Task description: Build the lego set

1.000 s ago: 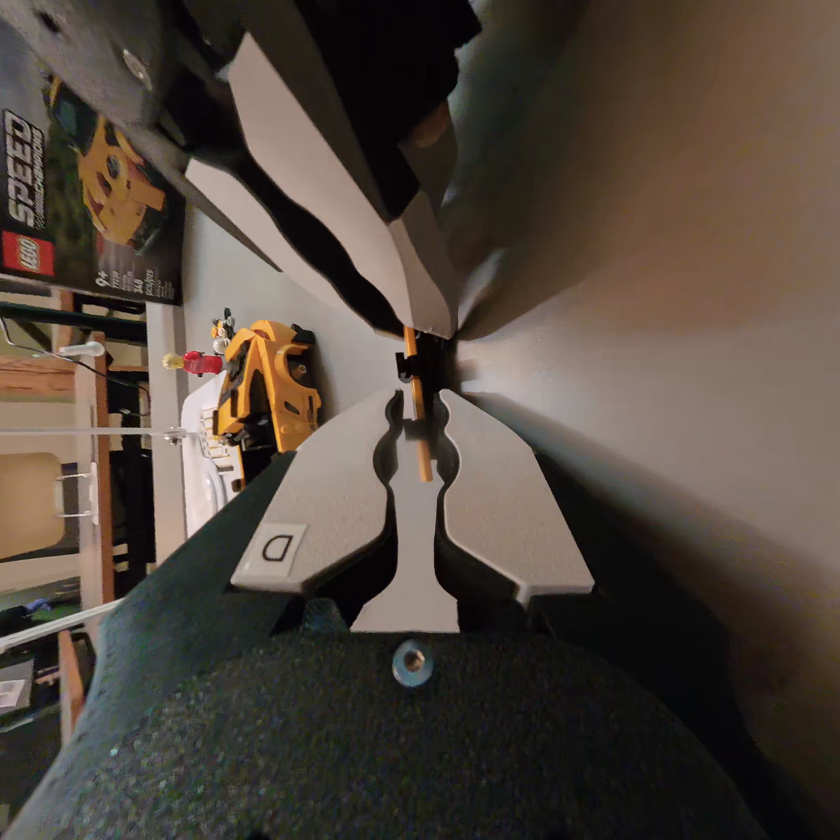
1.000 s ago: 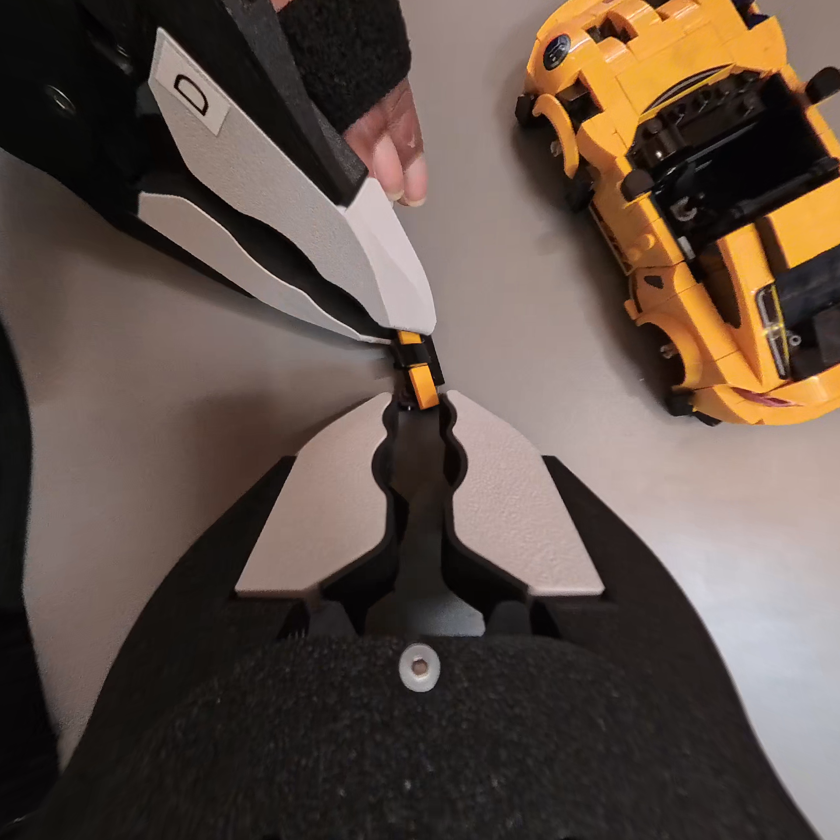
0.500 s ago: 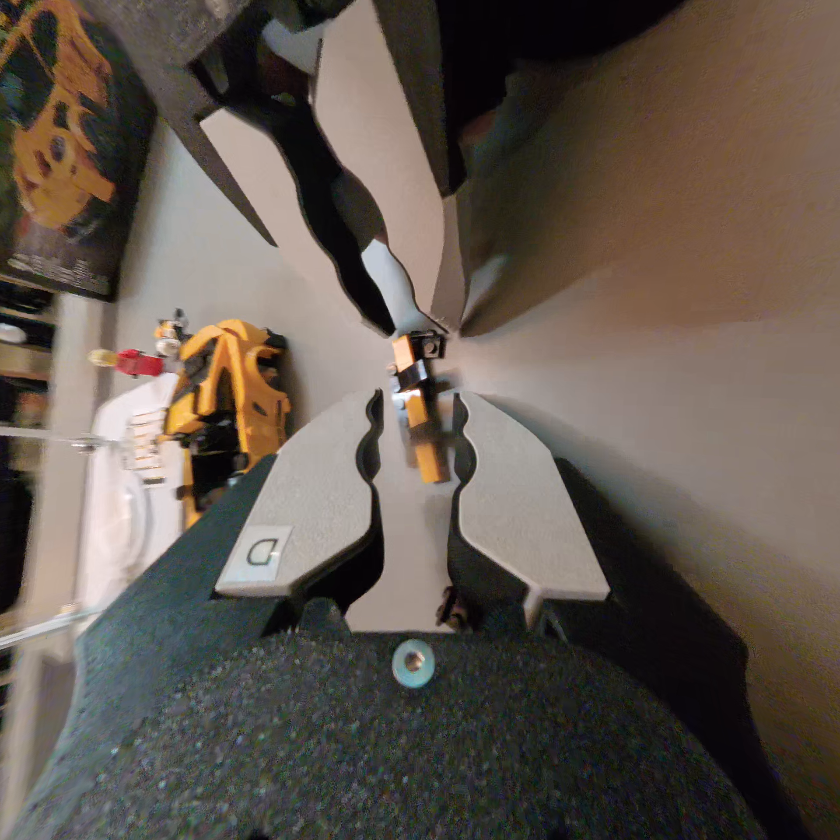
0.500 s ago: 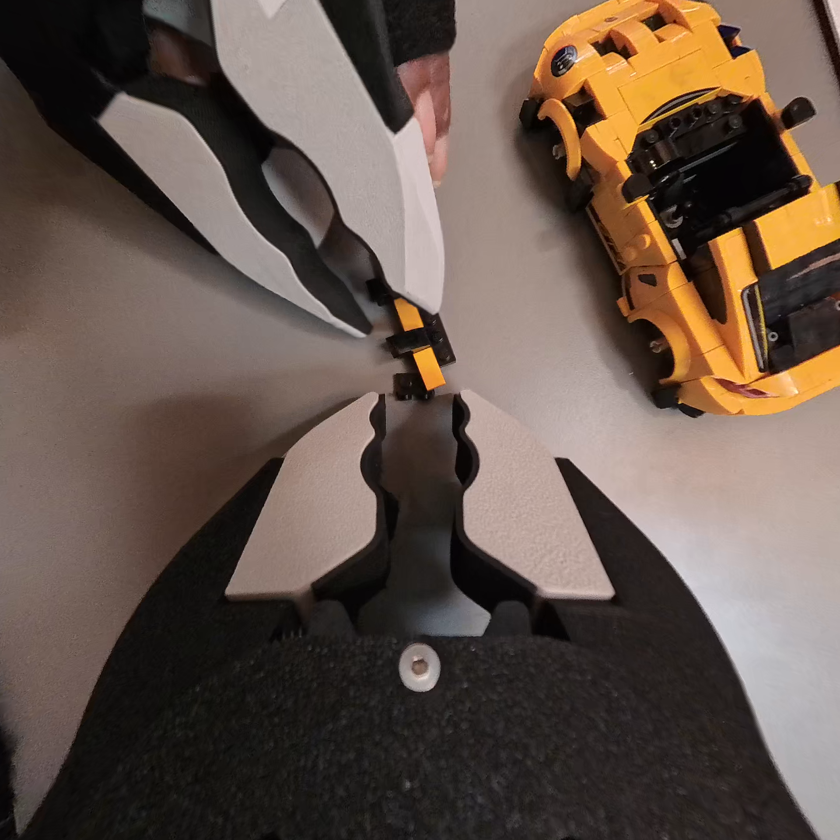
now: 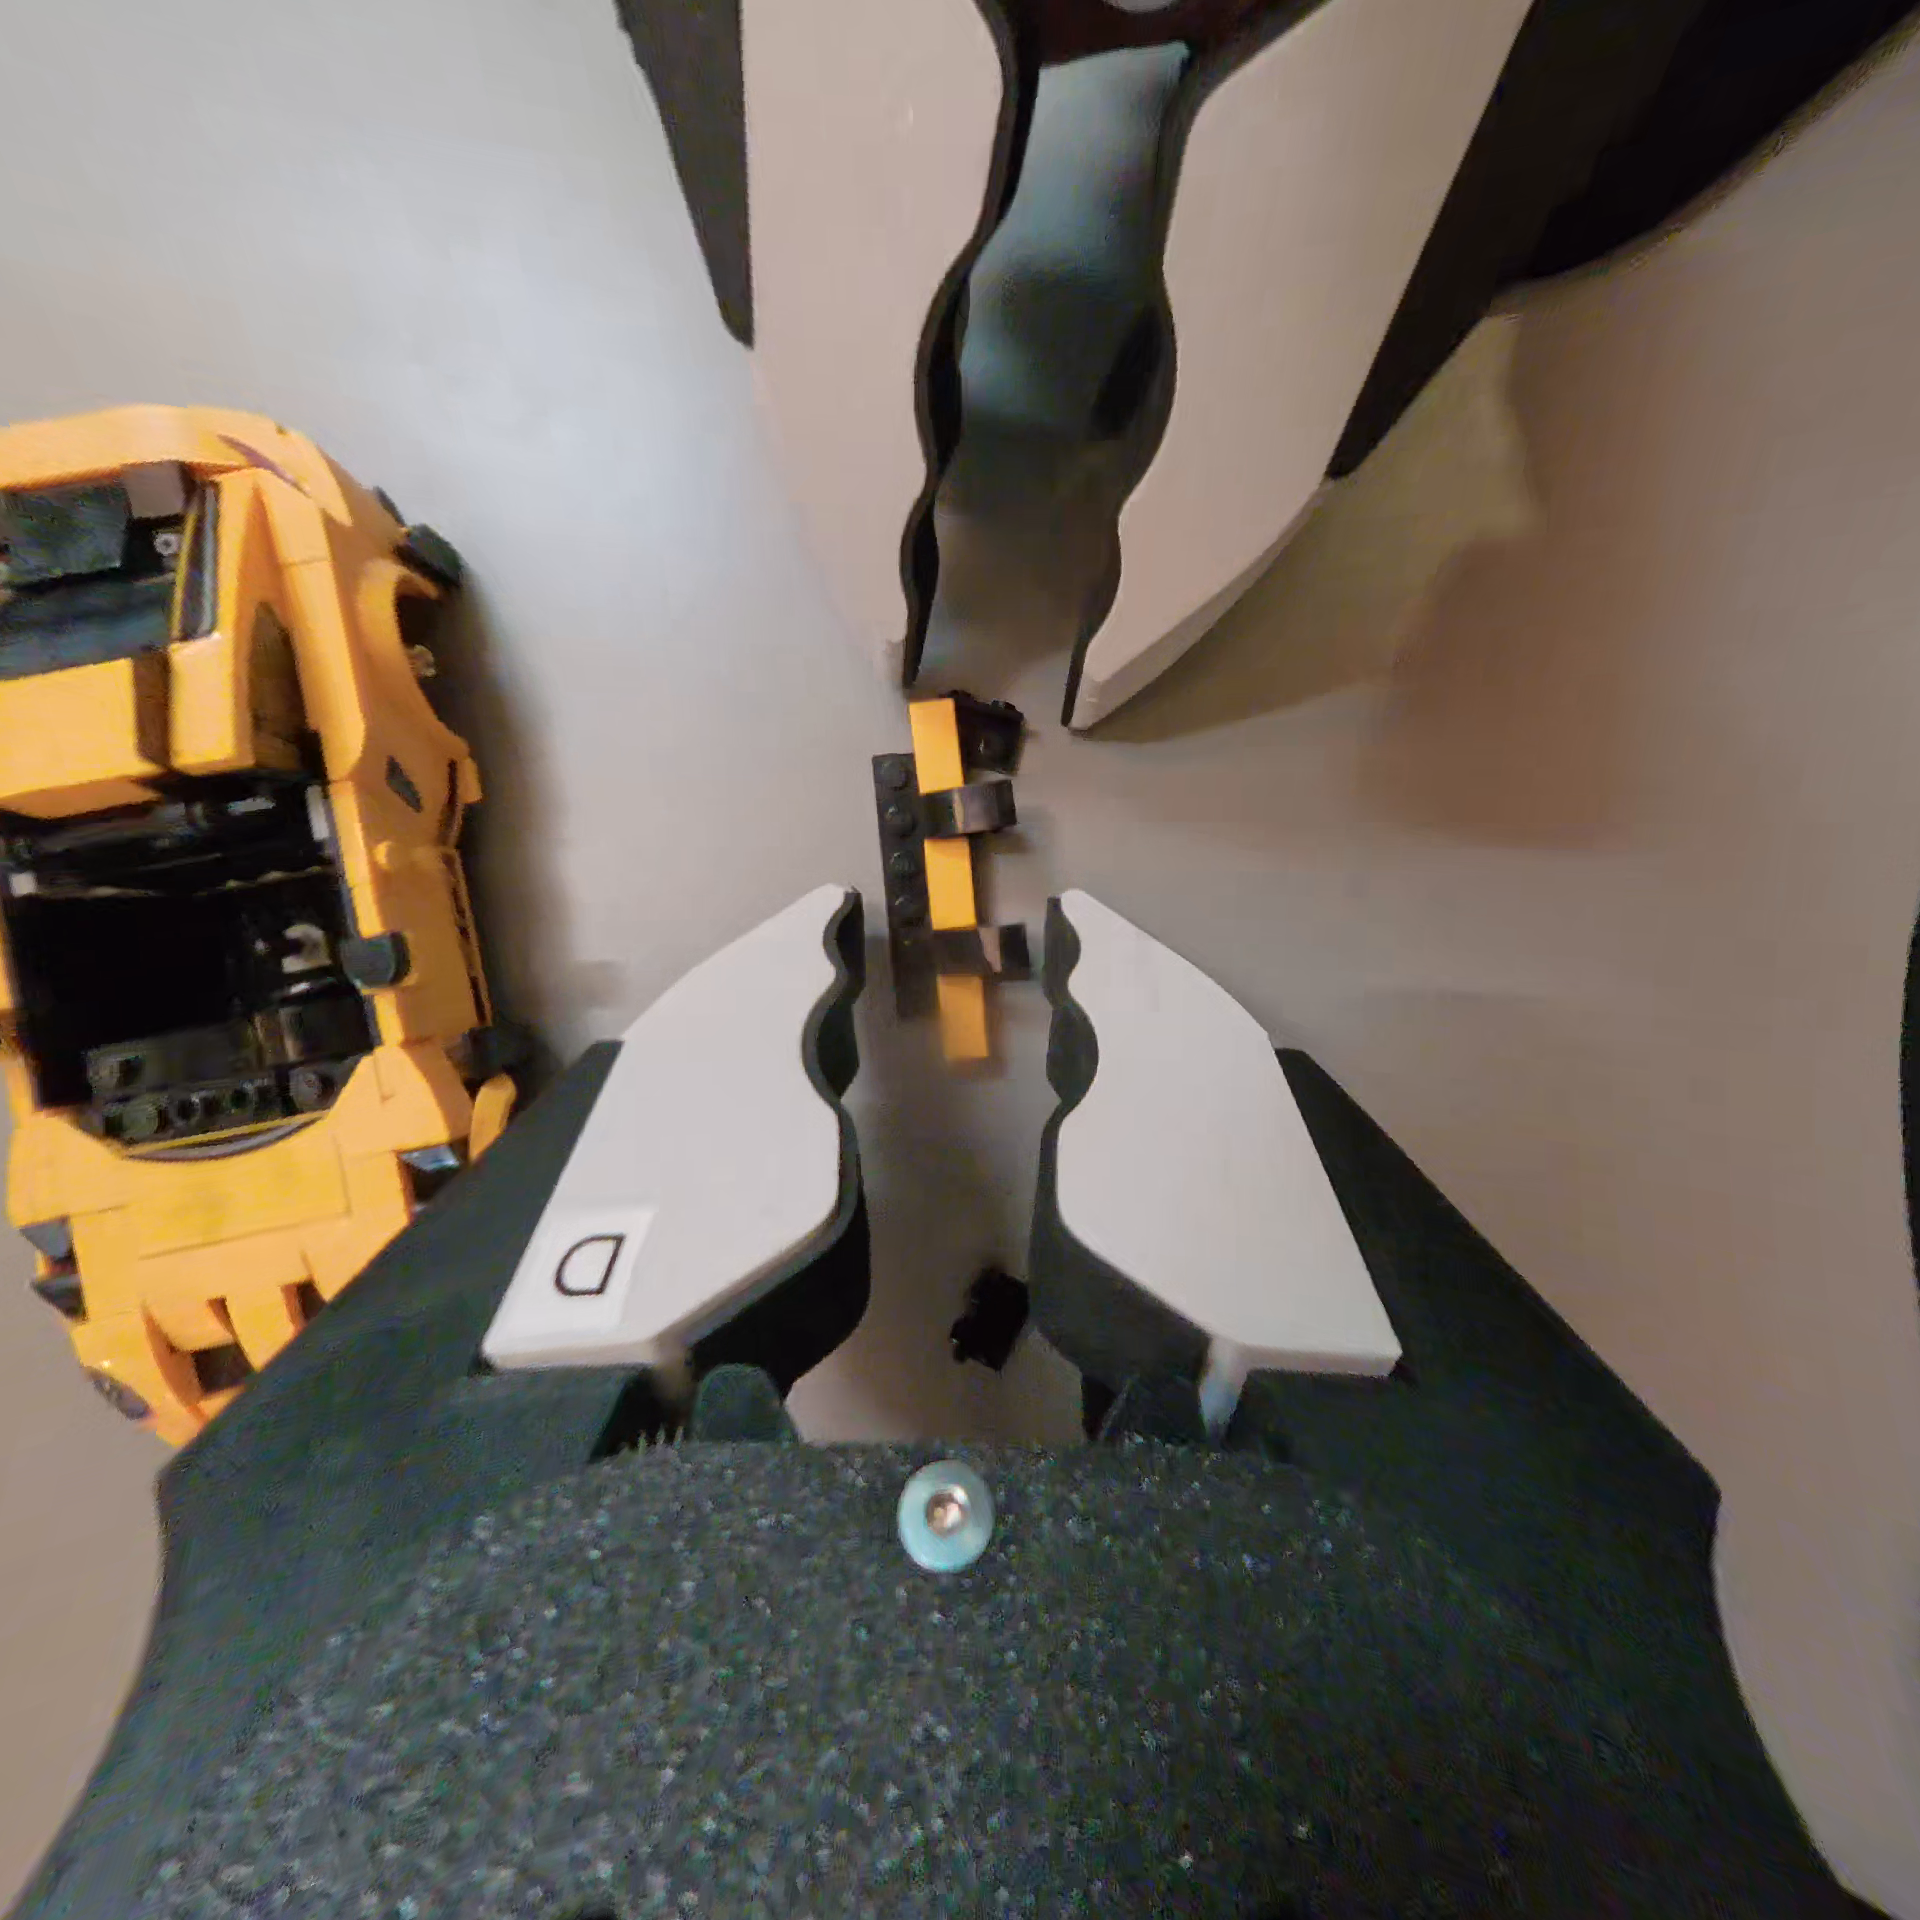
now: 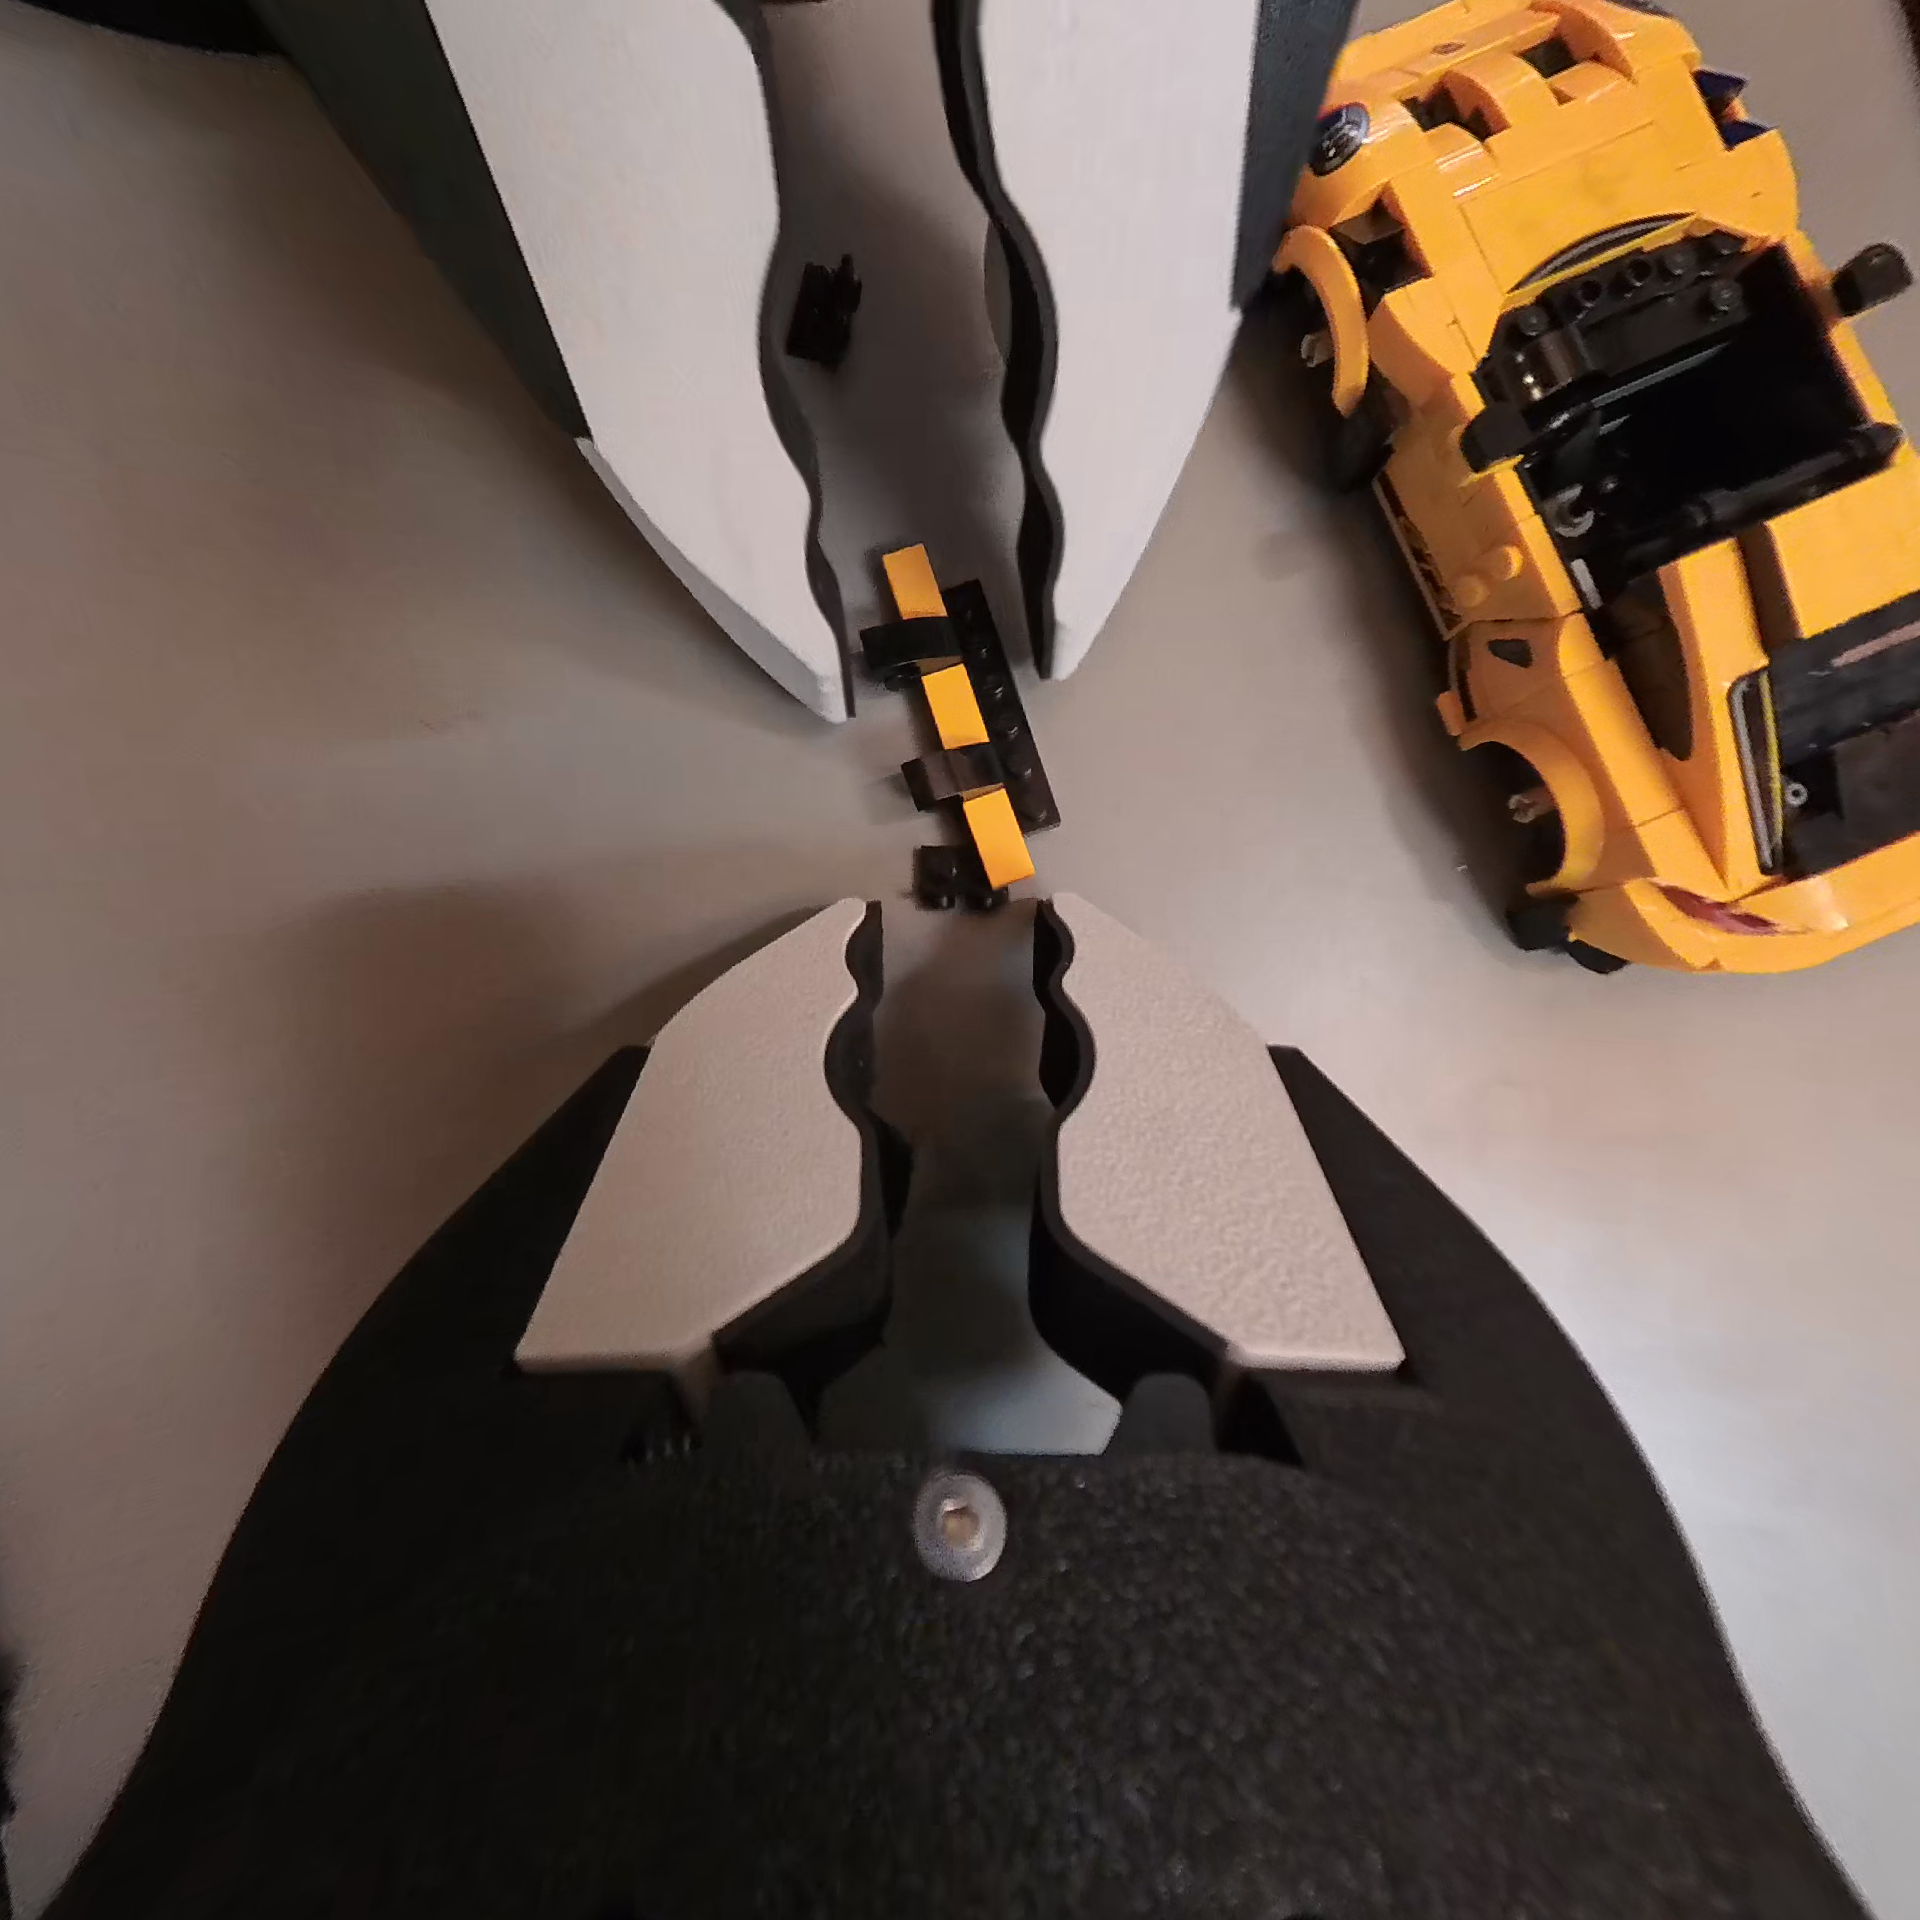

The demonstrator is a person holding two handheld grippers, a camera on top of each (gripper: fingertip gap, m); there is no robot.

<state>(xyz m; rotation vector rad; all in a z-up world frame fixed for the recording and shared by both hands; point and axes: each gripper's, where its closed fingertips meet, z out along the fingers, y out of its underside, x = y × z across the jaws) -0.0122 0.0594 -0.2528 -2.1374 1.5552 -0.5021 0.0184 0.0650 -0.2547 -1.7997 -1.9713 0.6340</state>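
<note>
Both grippers spread, nothing gripped.
Left gripper [image 5: 951,914] and right gripper [image 6: 954,906] face across orange-black strip [image 6: 961,727] lying on worktop [image 6: 312,727]; yellow car [image 6: 1621,499] nearby.

A plain grey table [image 6: 312,623] fills the background, softly lit, with shadows.

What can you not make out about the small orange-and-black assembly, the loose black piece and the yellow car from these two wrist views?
- Orange-and-black assembly: underside faces the table.
- Loose black piece: too small; partly behind the left gripper finger.
- Yellow car: cut off by the edge in both views.
</note>
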